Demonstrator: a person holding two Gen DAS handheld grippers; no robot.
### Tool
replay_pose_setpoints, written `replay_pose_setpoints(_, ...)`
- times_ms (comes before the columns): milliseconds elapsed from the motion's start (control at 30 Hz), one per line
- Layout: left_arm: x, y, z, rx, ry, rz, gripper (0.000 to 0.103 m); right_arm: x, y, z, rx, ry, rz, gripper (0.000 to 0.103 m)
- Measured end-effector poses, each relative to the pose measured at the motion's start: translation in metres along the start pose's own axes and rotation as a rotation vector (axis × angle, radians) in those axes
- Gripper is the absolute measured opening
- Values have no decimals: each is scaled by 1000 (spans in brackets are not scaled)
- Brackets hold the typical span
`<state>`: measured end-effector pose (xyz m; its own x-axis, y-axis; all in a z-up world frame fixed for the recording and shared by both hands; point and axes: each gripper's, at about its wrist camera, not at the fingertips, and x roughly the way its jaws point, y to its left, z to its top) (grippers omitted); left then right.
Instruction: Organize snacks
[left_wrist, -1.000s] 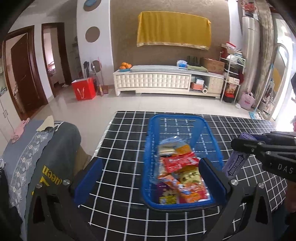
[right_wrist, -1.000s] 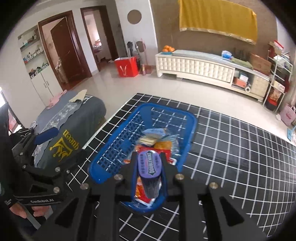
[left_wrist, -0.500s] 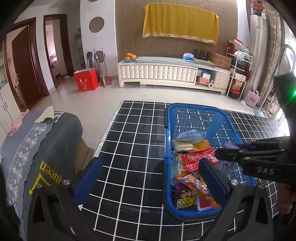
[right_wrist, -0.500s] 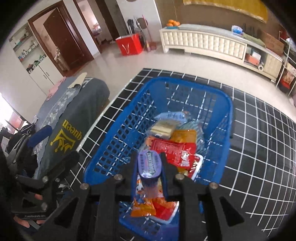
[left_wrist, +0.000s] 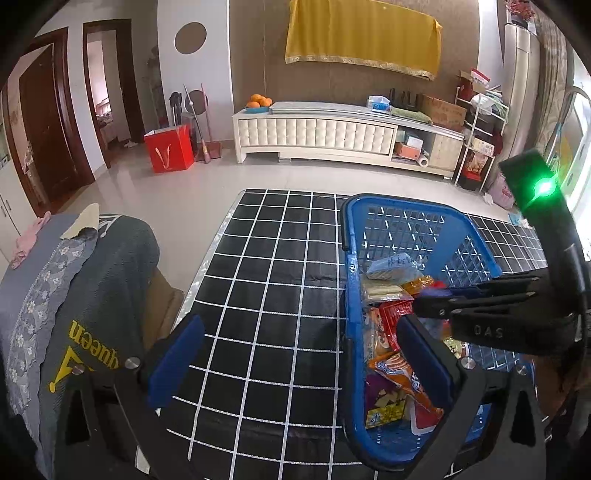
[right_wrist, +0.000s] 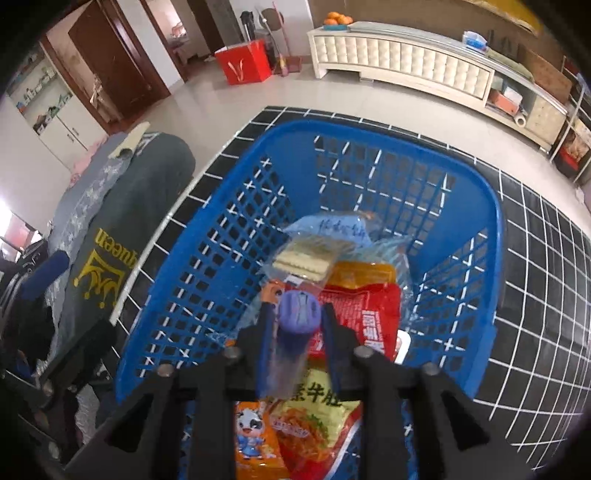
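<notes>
A blue plastic basket (left_wrist: 399, 204) (right_wrist: 373, 130) stands on the black gridded table and holds several snack packets, among them a red one (right_wrist: 369, 310) and an orange one (right_wrist: 255, 435). My right gripper (right_wrist: 298, 325) is low inside the basket, just above the packets, shut on a purple gum bottle (right_wrist: 299, 313) whose body looks blurred. In the left wrist view the right gripper (left_wrist: 476, 314) reaches over the basket from the right, and the bottle is mostly hidden there. My left gripper (left_wrist: 300, 354) is open and holds nothing, over the table at the basket's left side.
A chair draped with grey cloth (left_wrist: 92, 295) (right_wrist: 122, 229) stands against the table's left edge. Bare gridded tabletop (left_wrist: 266, 280) lies left of the basket and to its right (right_wrist: 546, 280). Beyond are a tiled floor, a red bag (left_wrist: 168, 152) and a white cabinet (left_wrist: 332, 133).
My right gripper has gone down into the basket with the purple bottle, close over the packets. My left gripper has shifted left, so the basket now sits at its right finger.
</notes>
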<state>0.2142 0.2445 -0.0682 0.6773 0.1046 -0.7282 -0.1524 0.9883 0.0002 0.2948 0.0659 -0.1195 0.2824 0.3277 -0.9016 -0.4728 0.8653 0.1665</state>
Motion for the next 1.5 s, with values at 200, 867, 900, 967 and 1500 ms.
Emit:
replay_pose_setpoints(200, -4, -4, -2, -1, -3, -5, 103, -29, 1, -10, -21, -126, -24, 67)
replay_pose_setpoints(867, -111, -72, -29, 26, -162, -91, 103, -176, -20, -118, 49, -412, -199, 73)
replay_pose_setpoints(900, -118, -79, -31, 35, -175, -98, 103, -184, -19, -125, 44, -429, -225, 74)
replay_pose_setpoints(967, -131, -91, -34, 53, -199, -104, 103, -200, -20, -138, 40, -462, -275, 75)
replay_pose_setpoints(1500, -224, -155, -65, 104, -378, -162, 103, -300, -9, -228, 36, -784, -382, 103)
